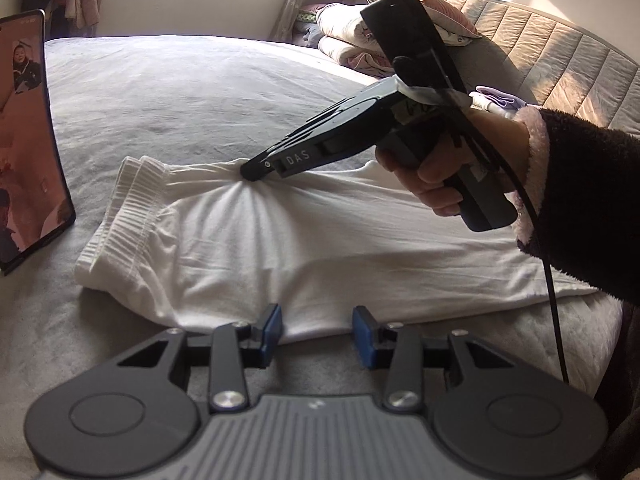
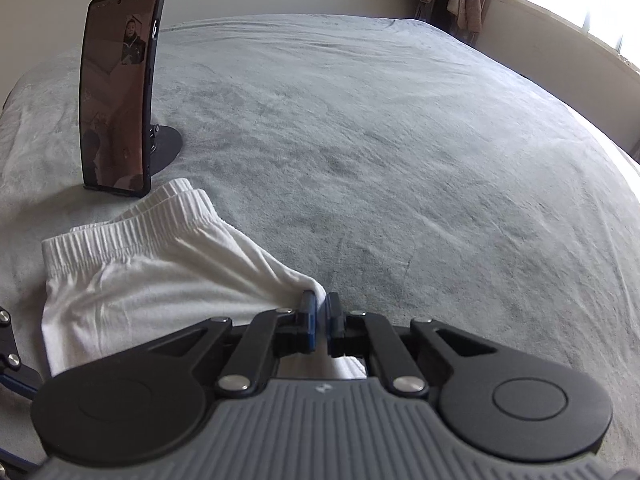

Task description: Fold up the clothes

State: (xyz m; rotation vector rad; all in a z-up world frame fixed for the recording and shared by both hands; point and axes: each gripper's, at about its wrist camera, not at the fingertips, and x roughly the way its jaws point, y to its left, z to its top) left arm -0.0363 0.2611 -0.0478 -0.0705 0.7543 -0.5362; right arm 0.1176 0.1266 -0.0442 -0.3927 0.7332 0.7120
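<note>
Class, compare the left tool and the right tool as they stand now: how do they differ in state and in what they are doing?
The left tool stands open, with nothing gripped; the right tool is shut on the white garment. The left tool hovers at the garment's near edge; the right tool pinches its far edge, where the cloth bunches into radiating wrinkles. Both share black linkages and blue pads, and both point down at the grey bed.

"DAS" on the right gripper (image 1: 256, 170)
</note>
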